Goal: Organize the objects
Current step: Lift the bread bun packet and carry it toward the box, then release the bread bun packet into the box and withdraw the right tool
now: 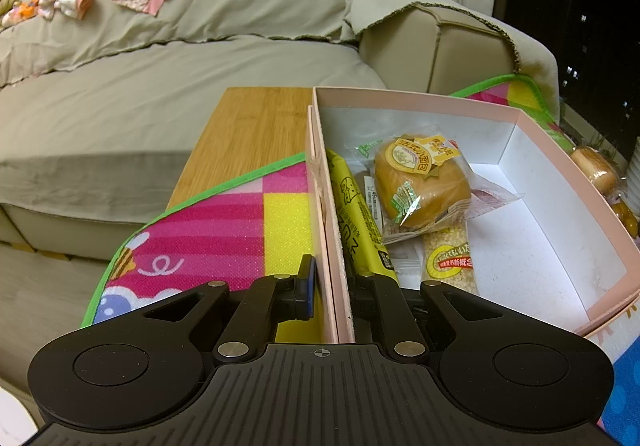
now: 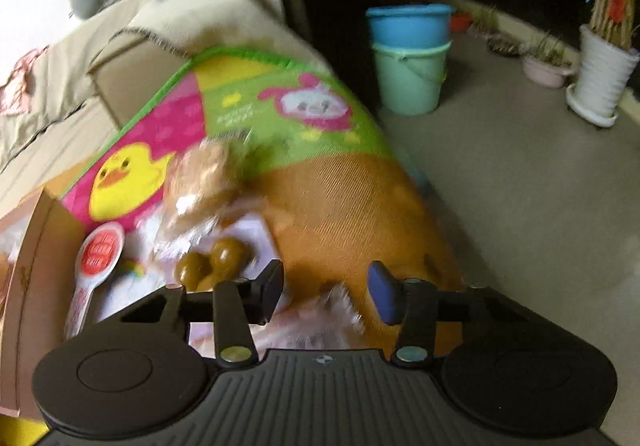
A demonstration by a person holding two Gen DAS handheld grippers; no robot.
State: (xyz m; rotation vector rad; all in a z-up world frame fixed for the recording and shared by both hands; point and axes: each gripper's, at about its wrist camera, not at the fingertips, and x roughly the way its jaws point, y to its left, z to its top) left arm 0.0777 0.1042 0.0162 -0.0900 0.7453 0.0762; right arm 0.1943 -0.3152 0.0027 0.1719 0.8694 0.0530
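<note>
Left fingers (image 1: 331, 286) closed tight on the near left wall of the pink box (image 1: 560, 162); one pad outside, the other inside, so I am steadying the box on the surface, over the play mat (image 1: 224, 222)

Already in the box, left to right: yellow snack pack (image 1: 358, 214) lying along the left wall, wrapped bun (image 1: 420, 182) on top of the pile, grain bar (image 1: 450, 258) below it. Right part of the box floor bare

Right fingers (image 2: 326, 292) partly open, nothing pinched. A crinkly clear wrapper (image 2: 320, 318) lies between and just below the pads; contents too blurred to tell

Still outside the box, left to right in the right wrist view: red-and-white spoon-shaped pack (image 2: 98, 258), bagged bread (image 2: 200, 178), brown round snacks (image 2: 214, 262)

Judgement: roughly halfway; three items stowed, at least four left on the mat
</note>
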